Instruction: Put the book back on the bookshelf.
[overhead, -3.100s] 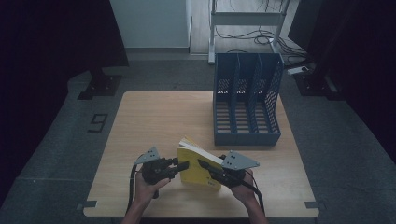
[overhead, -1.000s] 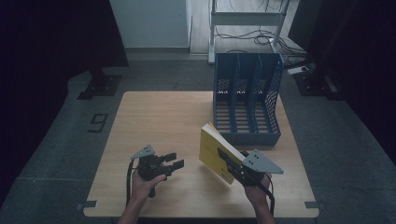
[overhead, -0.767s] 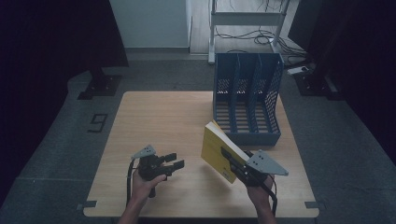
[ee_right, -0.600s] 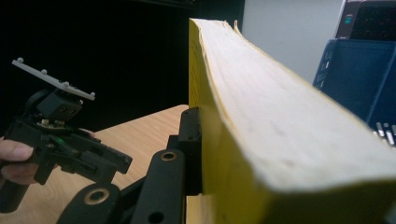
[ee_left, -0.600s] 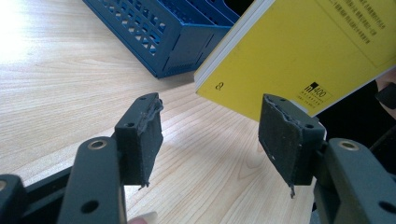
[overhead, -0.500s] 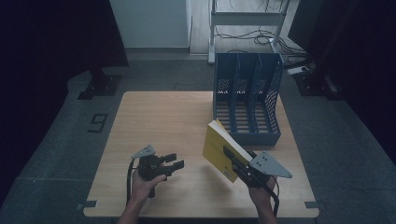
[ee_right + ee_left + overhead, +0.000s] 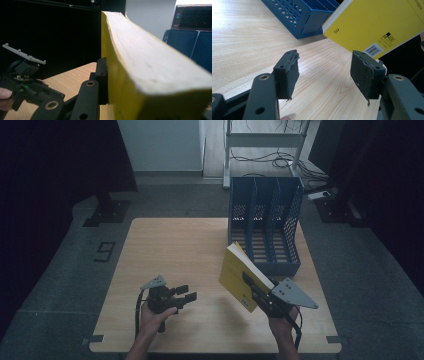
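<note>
Left gripper fingers apart; right gripper fingers clamped.

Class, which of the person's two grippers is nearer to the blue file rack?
Right. The right gripper, gripping the yellow book, is just before the blue file rack; the left gripper hangs open farther left.

1 yellow book, 1 blue file rack w/ 3 slots, 2 claws, 1 table.

high view looks down and forward over the whole table. left gripper view sits low and close, facing the yellow book, which right gripper view crowds edge-on.
</note>
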Demonstrator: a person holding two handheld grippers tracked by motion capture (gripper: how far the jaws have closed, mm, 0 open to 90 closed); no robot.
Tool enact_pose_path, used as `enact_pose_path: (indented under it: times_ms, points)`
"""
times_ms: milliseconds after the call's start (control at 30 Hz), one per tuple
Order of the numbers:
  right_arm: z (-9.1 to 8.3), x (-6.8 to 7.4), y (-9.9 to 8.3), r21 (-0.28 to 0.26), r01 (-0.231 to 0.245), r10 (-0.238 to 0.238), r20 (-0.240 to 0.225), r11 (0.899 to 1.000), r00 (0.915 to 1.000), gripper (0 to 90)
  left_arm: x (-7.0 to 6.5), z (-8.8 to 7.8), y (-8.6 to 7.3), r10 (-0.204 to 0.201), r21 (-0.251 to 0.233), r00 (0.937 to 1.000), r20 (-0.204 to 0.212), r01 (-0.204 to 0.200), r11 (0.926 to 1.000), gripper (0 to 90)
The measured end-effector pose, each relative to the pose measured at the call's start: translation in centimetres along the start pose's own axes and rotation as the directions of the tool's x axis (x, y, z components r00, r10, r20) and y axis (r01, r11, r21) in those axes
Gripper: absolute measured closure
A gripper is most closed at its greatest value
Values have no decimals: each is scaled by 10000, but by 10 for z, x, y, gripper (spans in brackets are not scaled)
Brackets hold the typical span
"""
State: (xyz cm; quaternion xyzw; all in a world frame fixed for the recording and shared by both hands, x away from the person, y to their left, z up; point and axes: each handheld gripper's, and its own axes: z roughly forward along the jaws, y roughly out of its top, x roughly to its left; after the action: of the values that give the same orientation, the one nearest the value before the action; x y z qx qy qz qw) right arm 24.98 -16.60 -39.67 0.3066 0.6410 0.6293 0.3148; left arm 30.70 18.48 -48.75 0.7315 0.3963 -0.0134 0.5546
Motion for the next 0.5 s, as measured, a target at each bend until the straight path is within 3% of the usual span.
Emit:
enact_pose_path:
  times_ms: [267,367,500]
  points:
    - [0,-5,10,-232,-114,118,149,9997,9998,746,0,3,-3,7,226,10000,-40,-6,9997,391]
    - [2,-7,13,-255,-150,153,139,9996,9998,746,0,3,-3,-167,175,9996,211,164,9997,391]
    - [5,-7,15,-230,-126,130,190,9997,9997,746,-1,3,-3,-137,225,9997,200,132,9997,391]
